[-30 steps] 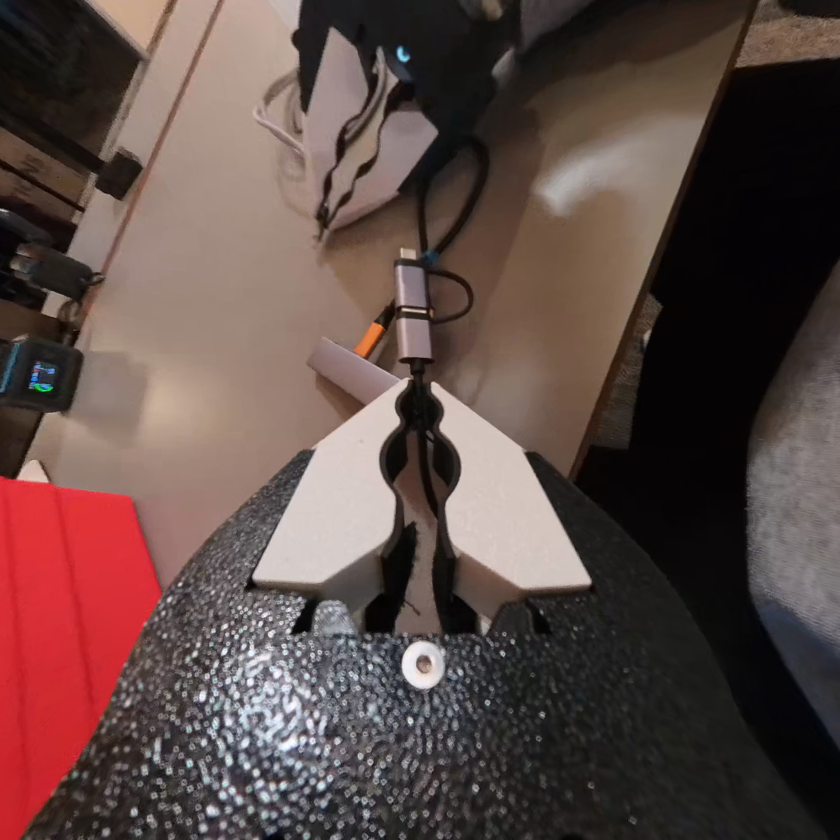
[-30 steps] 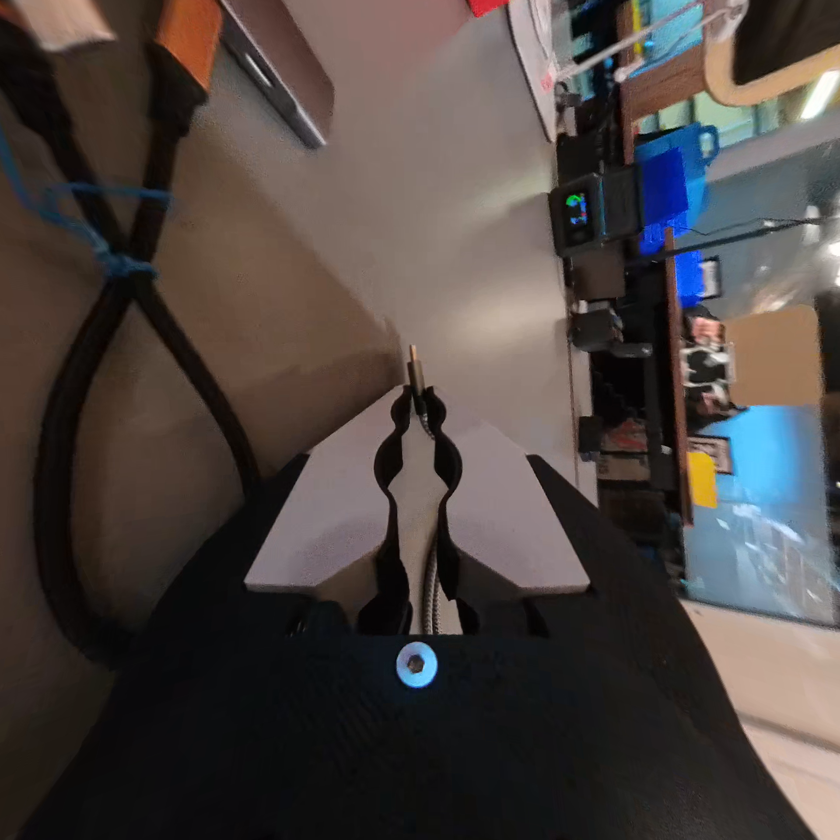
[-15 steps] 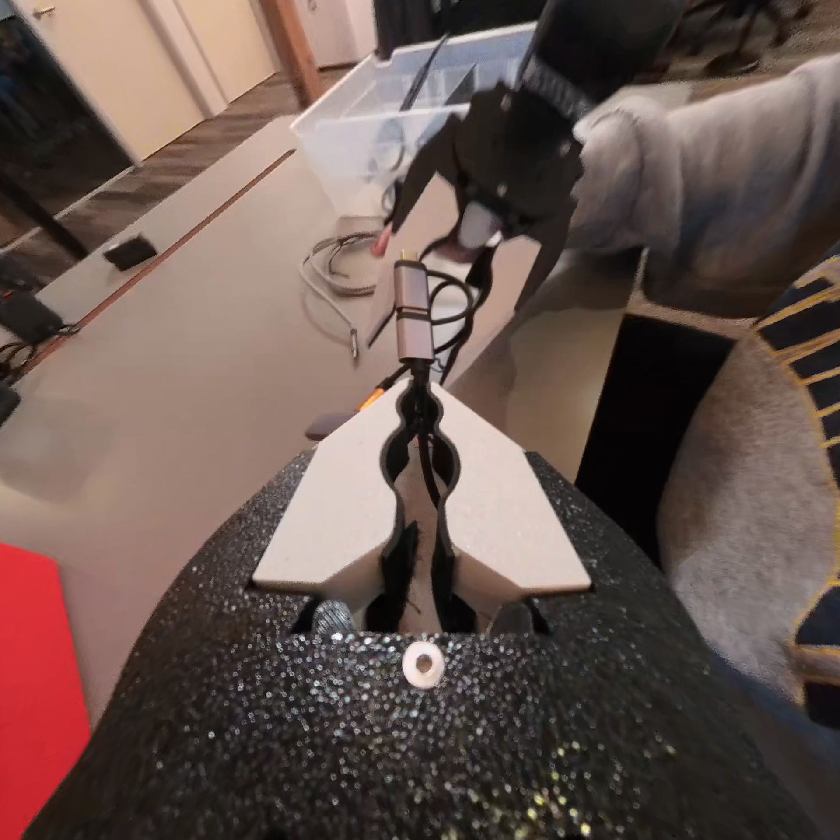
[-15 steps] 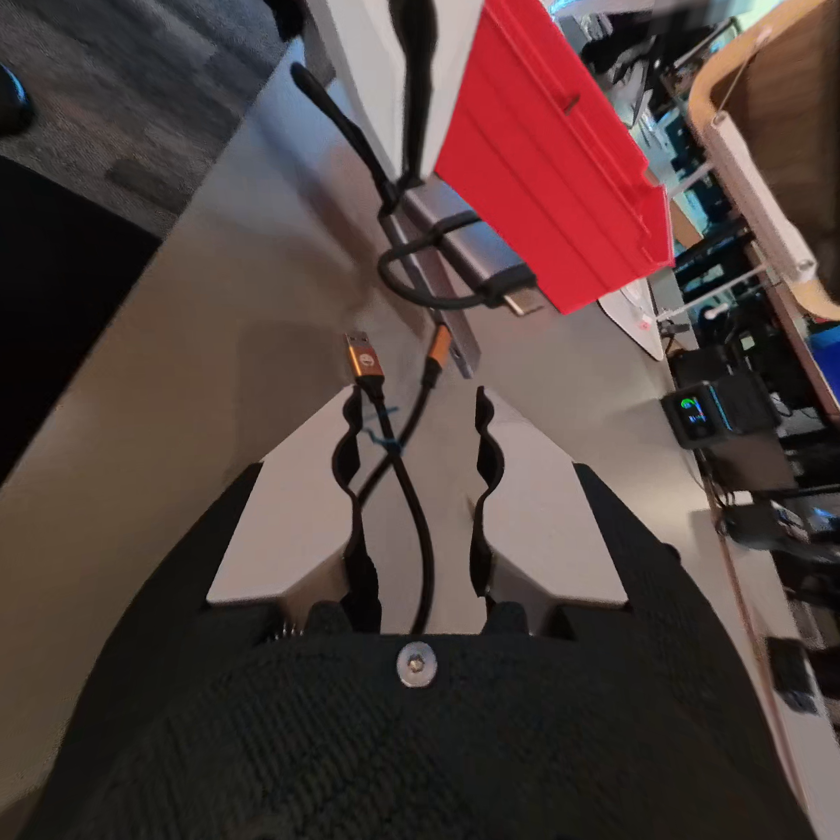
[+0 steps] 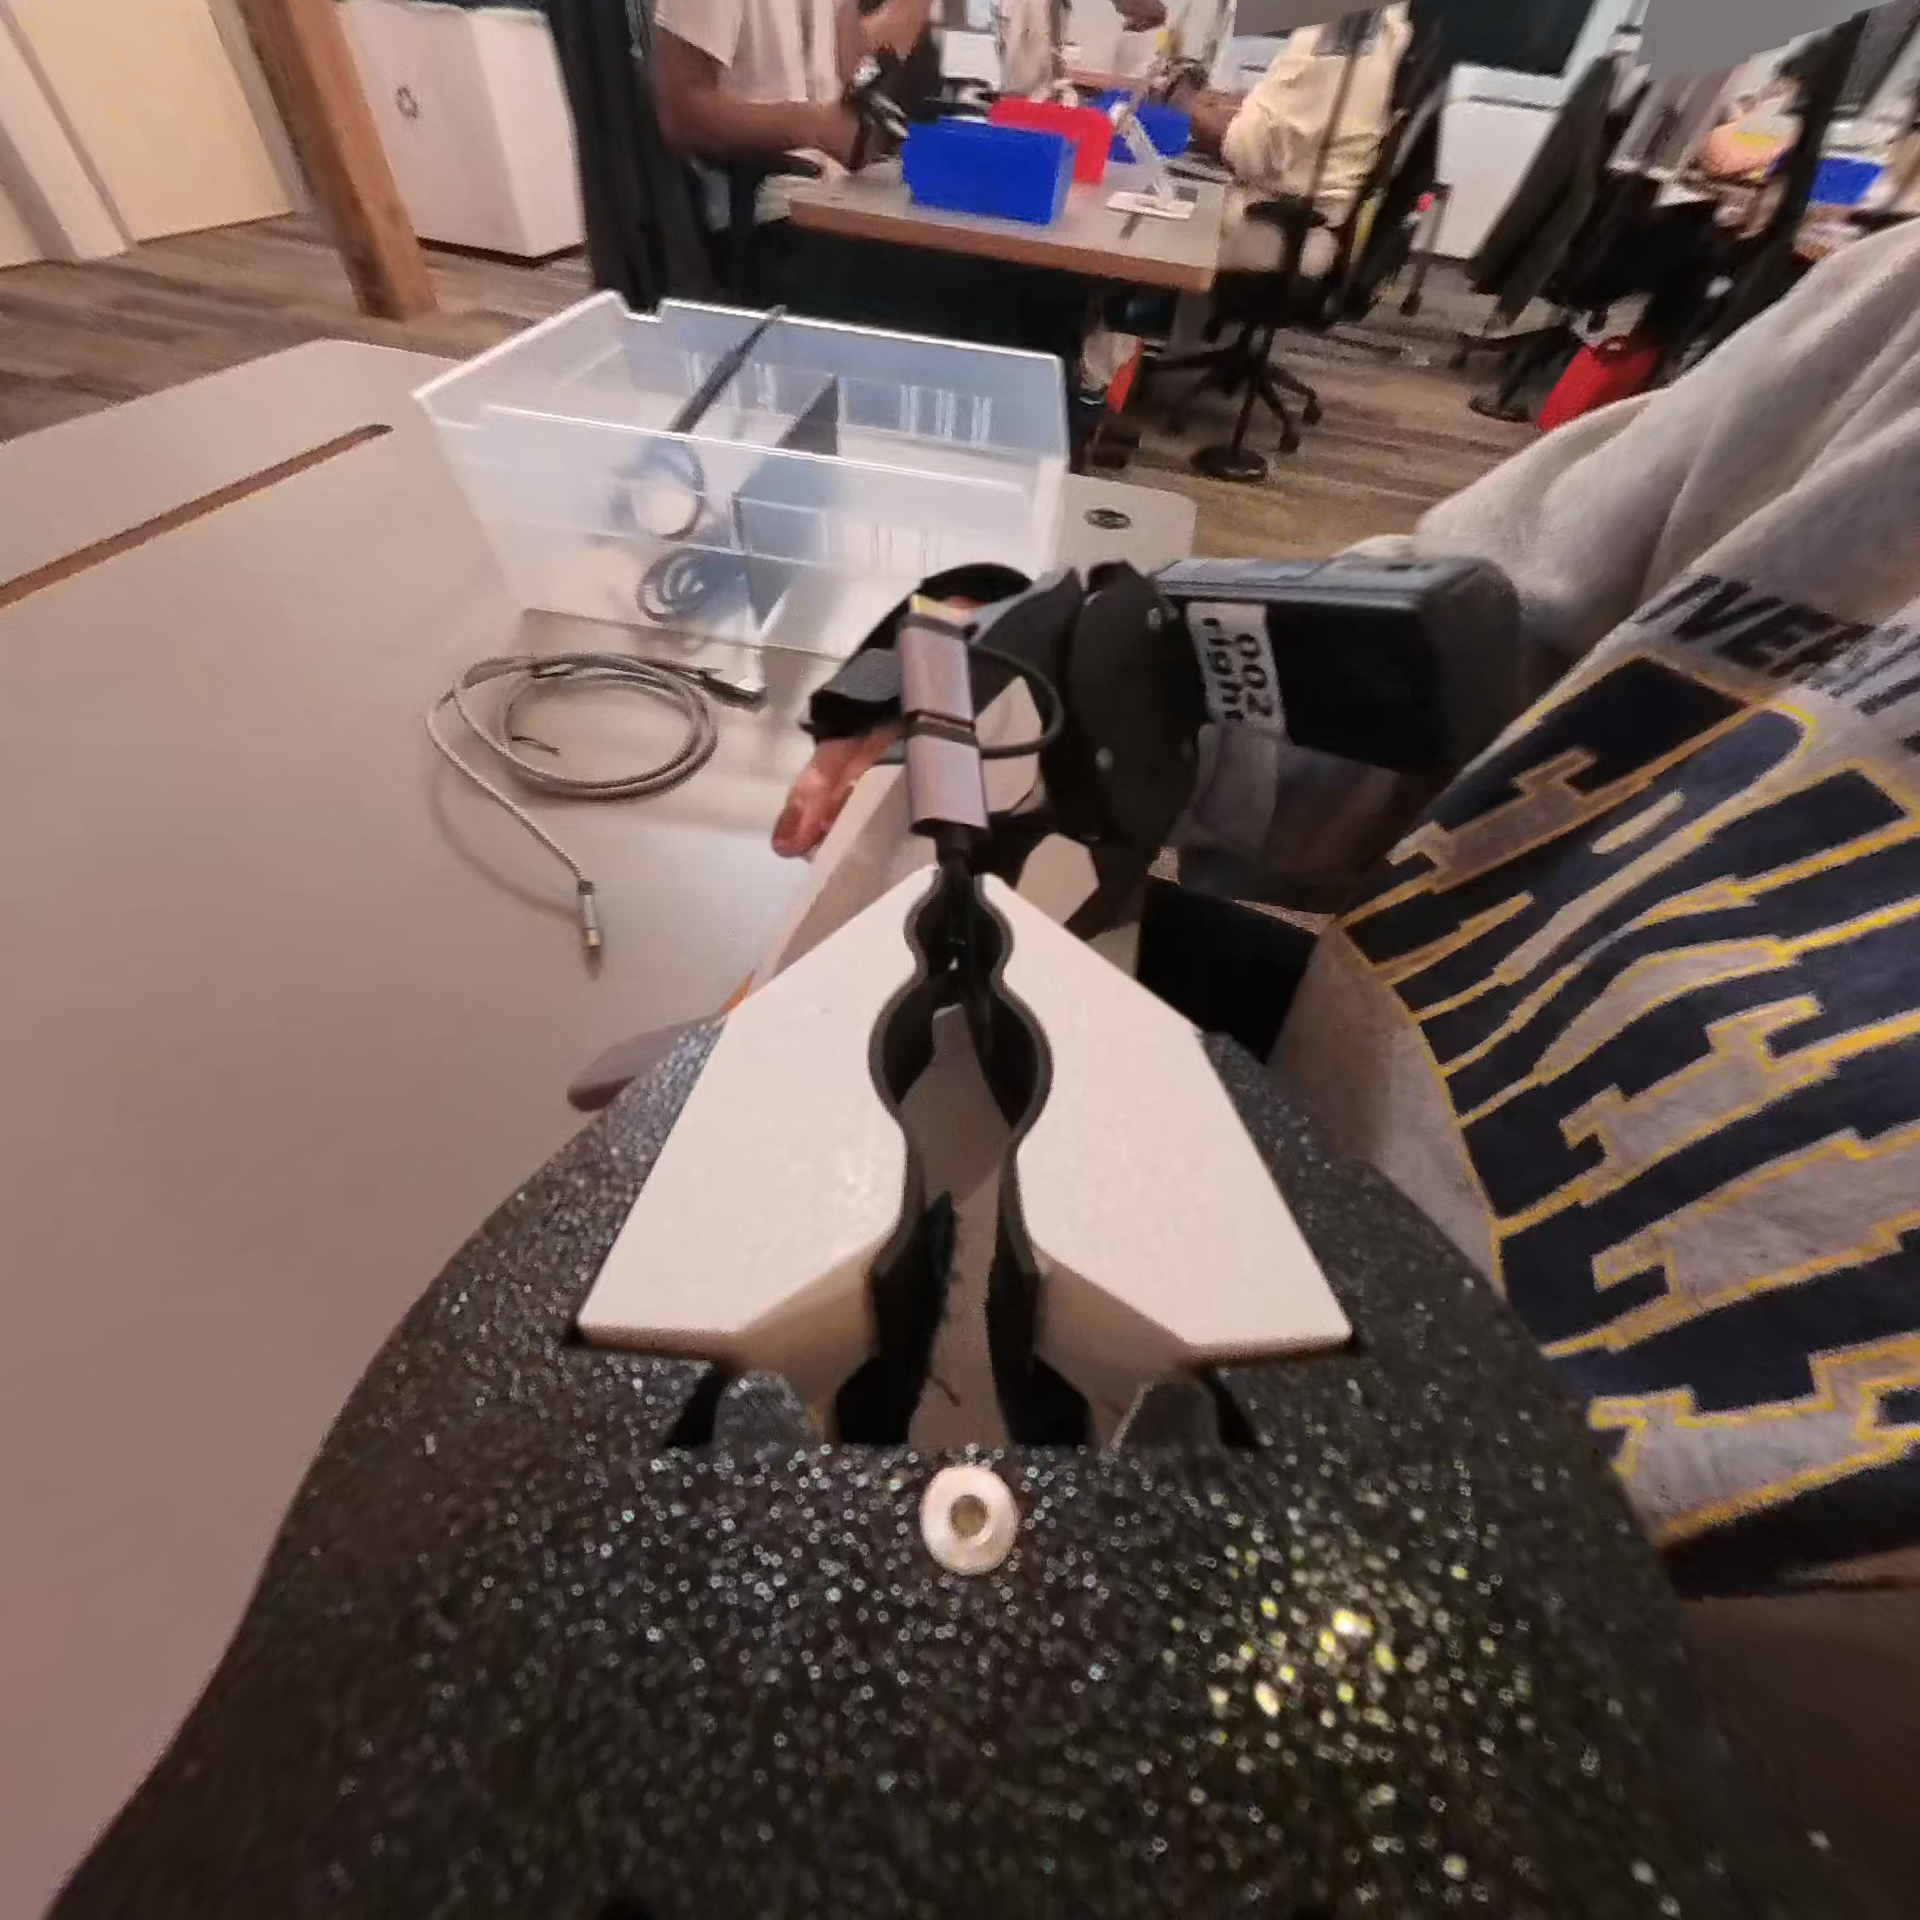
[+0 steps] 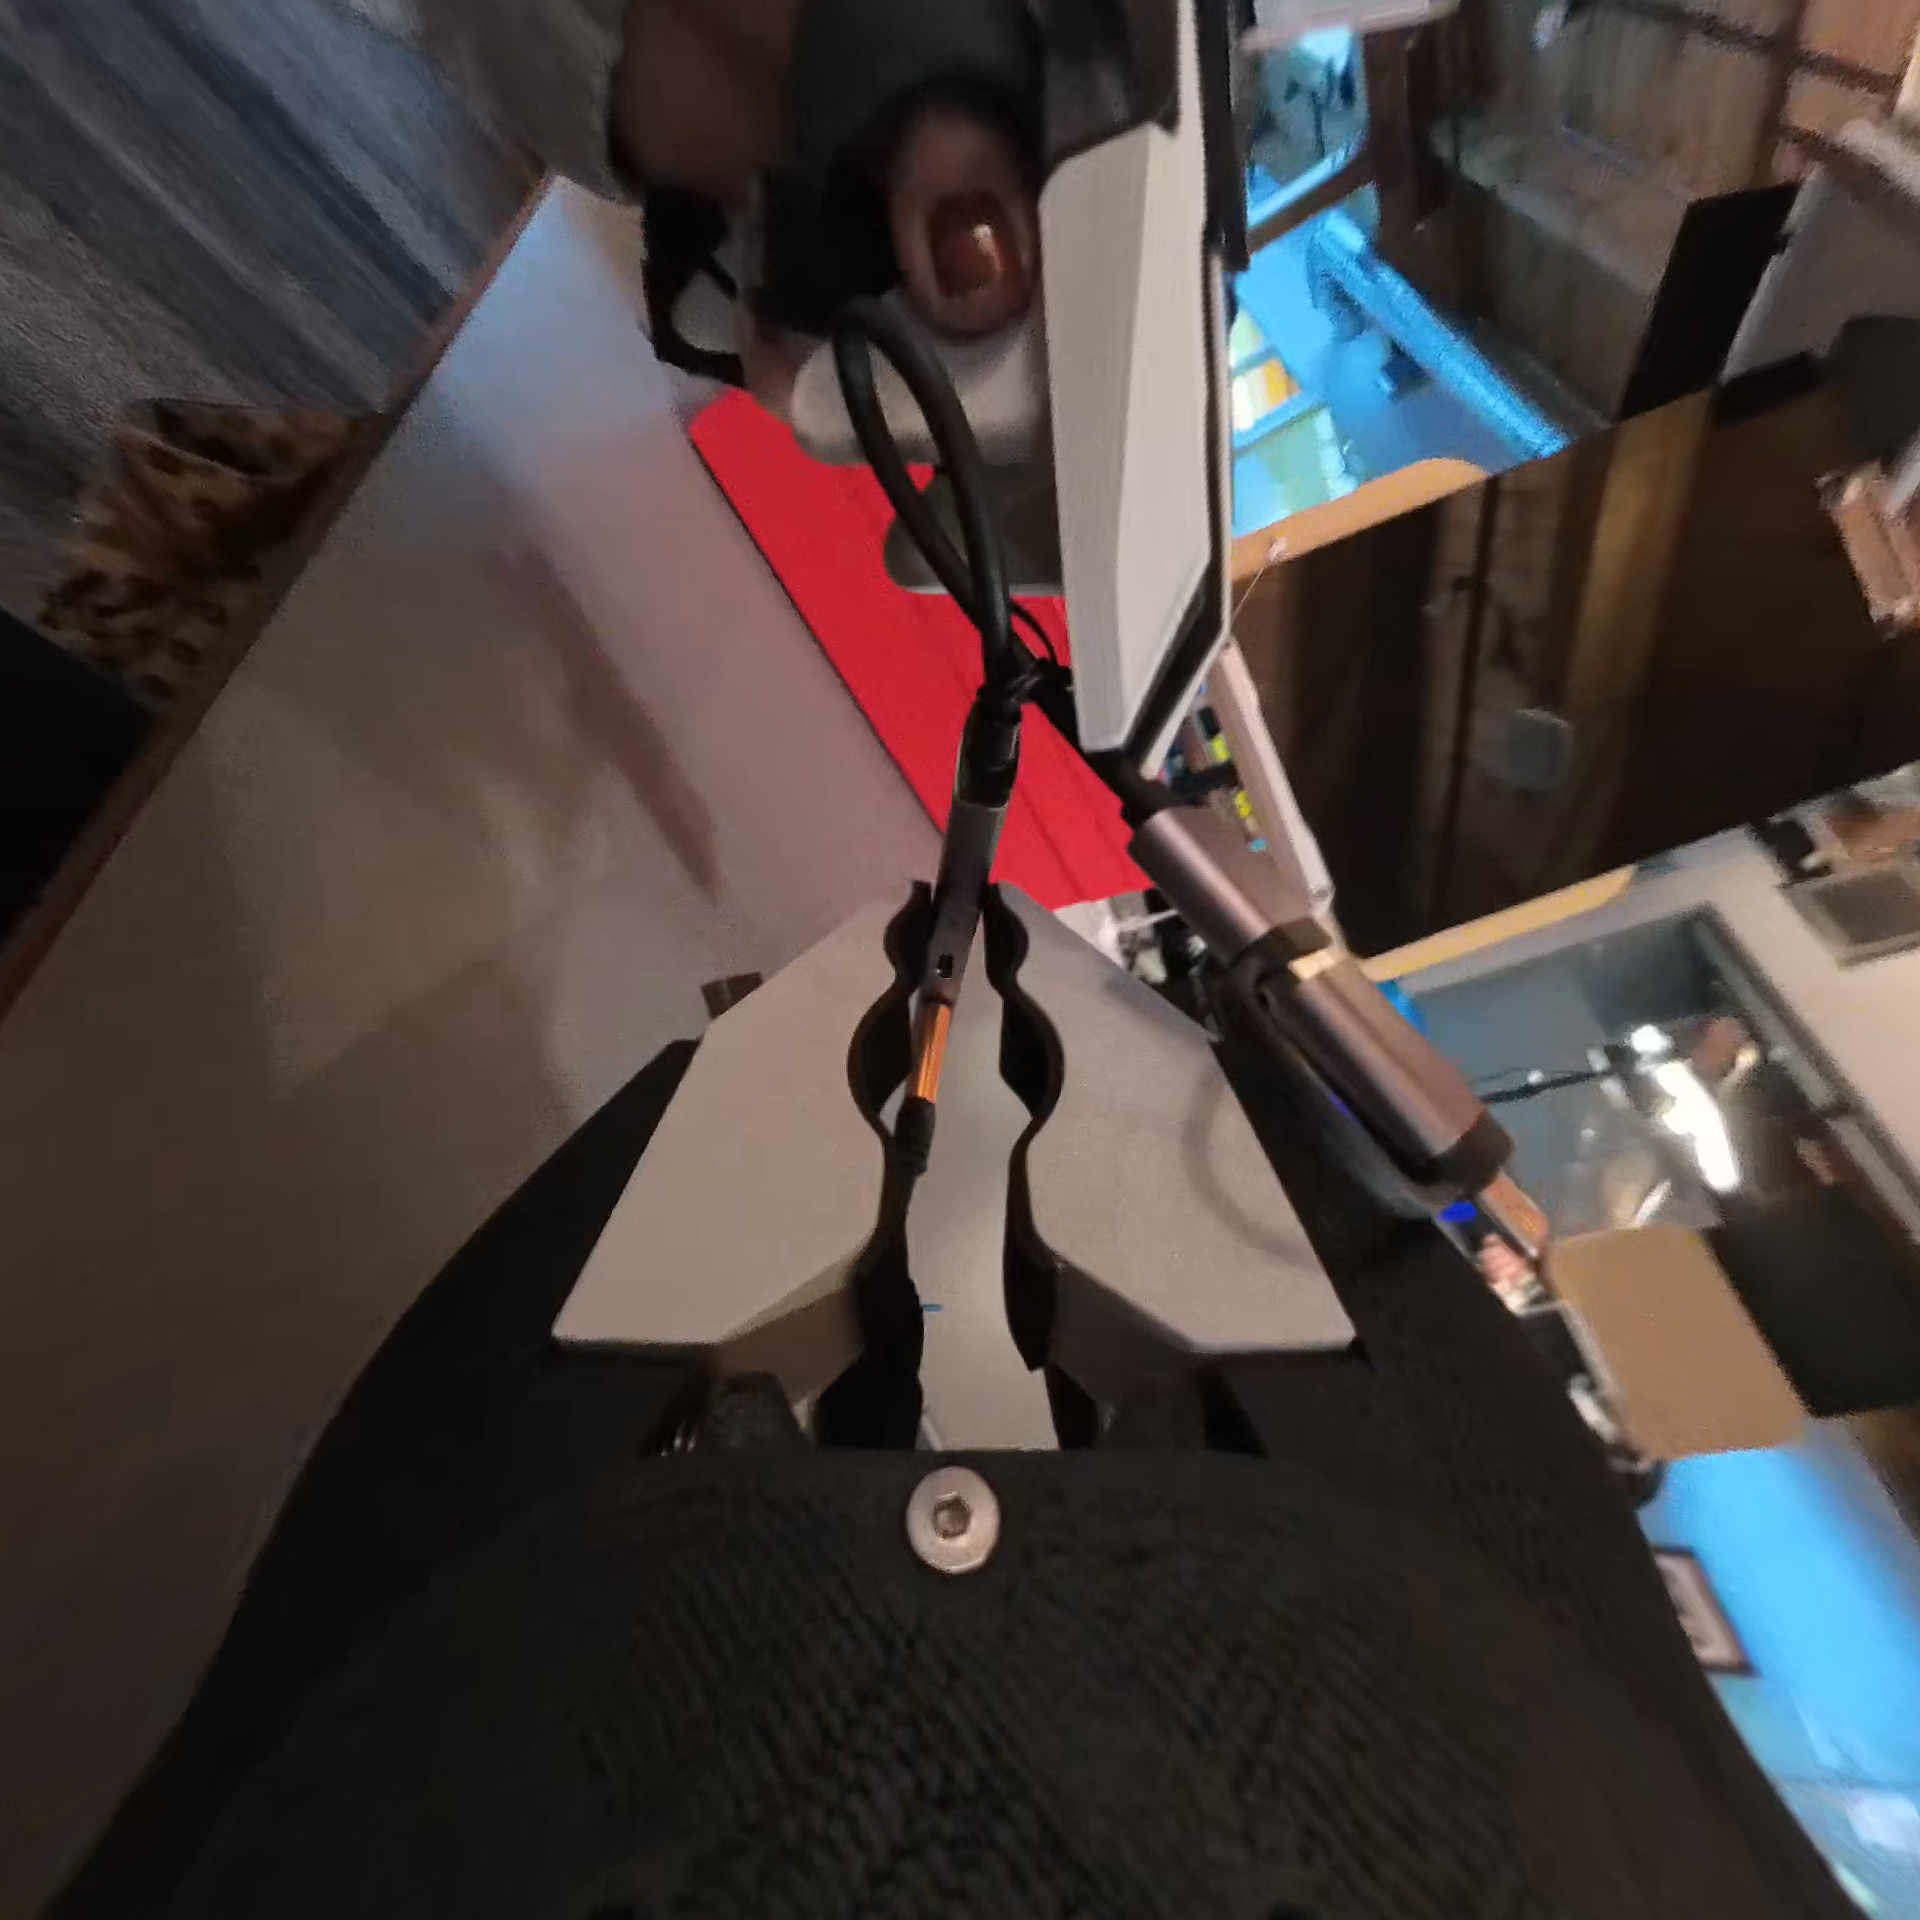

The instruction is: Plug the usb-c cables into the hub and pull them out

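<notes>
Beige and smooth, the bench [image 5: 260, 935] fills the left of the left wrist view, carrying a clear plastic bin [image 5: 748, 468] at its far side. Near that bin lies a loose coil of braided grey cable [image 5: 577, 727], one plug end trailing toward the camera. In the right wrist view a red tray [image 6: 904, 644] sits on the bench beyond the fingers.

The left hand-held gripper [image 5: 961, 914] is clenched on a thin black cord, its white fingertips pinched together at the very tip. A grey metal adapter [image 5: 940, 748] stands up from that cord just past the fingertips, with a small black loop at its side. Behind it, the right hand-held gripper [image 5: 1039, 727] is seen from the side, close to the adapter, in a person's hand with a grey sleeve.

The right hand-held gripper [image 6: 961, 935] is nearly closed, grasping an orange-banded black plug [image 6: 940, 997] between its tips; a narrow gap stays between the fingers lower down. The plug's black cord [image 6: 914, 457] loops upward toward the other gripper's white finger. The same grey adapter [image 6: 1320, 1018] hangs just to the right of the fingertips, apart from the plug. Whether the hub shows in either view cannot be told.
</notes>
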A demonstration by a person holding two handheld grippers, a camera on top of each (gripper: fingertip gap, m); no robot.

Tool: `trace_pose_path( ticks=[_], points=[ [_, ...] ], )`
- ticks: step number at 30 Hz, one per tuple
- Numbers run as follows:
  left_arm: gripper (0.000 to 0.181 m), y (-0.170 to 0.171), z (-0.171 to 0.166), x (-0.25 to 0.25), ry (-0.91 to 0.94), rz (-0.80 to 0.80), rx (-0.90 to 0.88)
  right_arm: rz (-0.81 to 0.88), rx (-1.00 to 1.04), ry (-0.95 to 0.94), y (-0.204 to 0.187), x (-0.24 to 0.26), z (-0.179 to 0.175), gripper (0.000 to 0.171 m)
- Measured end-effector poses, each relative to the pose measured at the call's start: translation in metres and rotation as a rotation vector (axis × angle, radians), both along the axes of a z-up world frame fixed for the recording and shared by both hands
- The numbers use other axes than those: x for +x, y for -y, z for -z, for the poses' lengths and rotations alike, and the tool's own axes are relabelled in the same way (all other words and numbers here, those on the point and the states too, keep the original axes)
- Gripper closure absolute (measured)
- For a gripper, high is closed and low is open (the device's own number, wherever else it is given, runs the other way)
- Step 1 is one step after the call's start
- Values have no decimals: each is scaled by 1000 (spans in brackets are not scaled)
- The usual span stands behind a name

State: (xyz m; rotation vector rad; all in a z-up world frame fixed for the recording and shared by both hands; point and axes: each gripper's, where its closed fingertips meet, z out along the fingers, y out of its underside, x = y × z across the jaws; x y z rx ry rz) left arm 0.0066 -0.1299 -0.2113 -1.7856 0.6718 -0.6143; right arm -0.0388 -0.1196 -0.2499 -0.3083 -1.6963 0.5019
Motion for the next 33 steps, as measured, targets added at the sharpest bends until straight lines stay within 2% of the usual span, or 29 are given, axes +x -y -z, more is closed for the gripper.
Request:
trace_pose_path(
  ticks=[2,3,4,5,6,8,13,15,18,21,23,25,28,33],
  points=[
    [180,-5,-1,-8,-28,-60,39,1,-100,71,-5,0,1,163],
    [171,-4,-6,-10,-13,-70,72,-8,-149,83,-8,1,-2,163],
    [146,-4,-12,-16,7,-96,107,-18,-192,105,-11,3,-4,164],
    [129,-5,-16,-24,15,-132,137,-37,-225,137,-12,5,-5,164],
    [118,-5,-18,-33,9,-163,158,-50,-249,167,-14,7,-5,163],
    [107,-7,-5,-44,-83,-201,152,-81,-285,230,-13,11,-4,164],
    [117,-10,10,-44,-272,-207,166,-40,-248,341,-24,14,15,164],
    [118,-9,7,-46,-246,-198,186,-33,-268,348,-30,15,17,164],
    [112,-10,3,-52,-96,-191,173,-51,-363,352,-35,17,12,164],
    [112,-20,33,-70,-221,-279,90,-123,-543,365,-32,21,-1,164],
    [114,-21,47,-61,-261,-250,46,-145,-637,372,-32,22,-8,164],
    [115,-24,50,-44,-237,-195,31,-169,-644,420,-27,26,-6,164],
    [123,-30,60,-25,-257,-130,-6,-213,-655,454,-15,29,-9,164],
    [154,-31,77,-3,-313,-16,-39,-235,-611,499,-4,34,-6,164]
  ],
)
